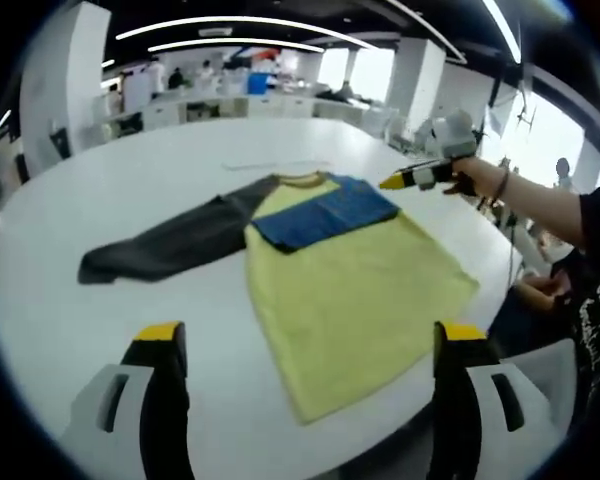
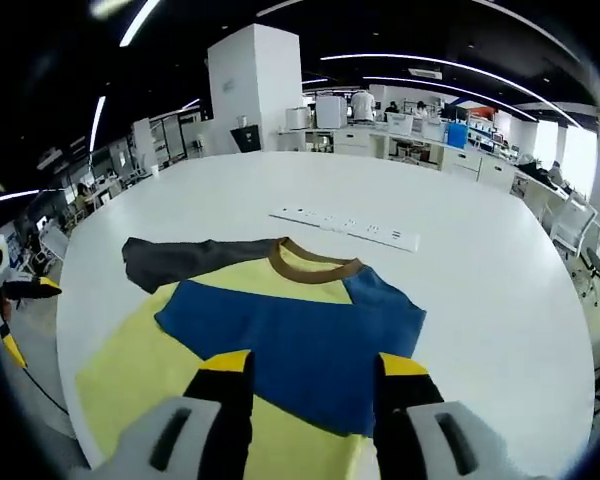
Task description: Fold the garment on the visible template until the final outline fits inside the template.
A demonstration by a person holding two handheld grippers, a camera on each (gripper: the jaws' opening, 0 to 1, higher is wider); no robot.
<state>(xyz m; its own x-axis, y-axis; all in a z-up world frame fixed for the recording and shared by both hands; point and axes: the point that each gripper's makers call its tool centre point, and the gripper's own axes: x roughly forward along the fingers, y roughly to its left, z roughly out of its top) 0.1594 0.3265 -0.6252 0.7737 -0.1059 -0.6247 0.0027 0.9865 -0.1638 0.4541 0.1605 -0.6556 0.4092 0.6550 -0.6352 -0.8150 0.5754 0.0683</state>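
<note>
White and round, the worktop (image 1: 110, 190) stands in an open office and carries the shirt (image 1: 350, 290) near its middle. Folding looks barely begun: the blue sleeve (image 2: 290, 340) is laid over the yellow chest, while the grey sleeve (image 1: 170, 245) stretches out flat and the body lies full length. I cannot make out a template. The collar (image 2: 315, 265) is brown. The left tool (image 1: 310, 350) hovers released, holding nothing; the right tool (image 2: 310, 375) hangs over the blue sleeve, jaws apart, empty.
</note>
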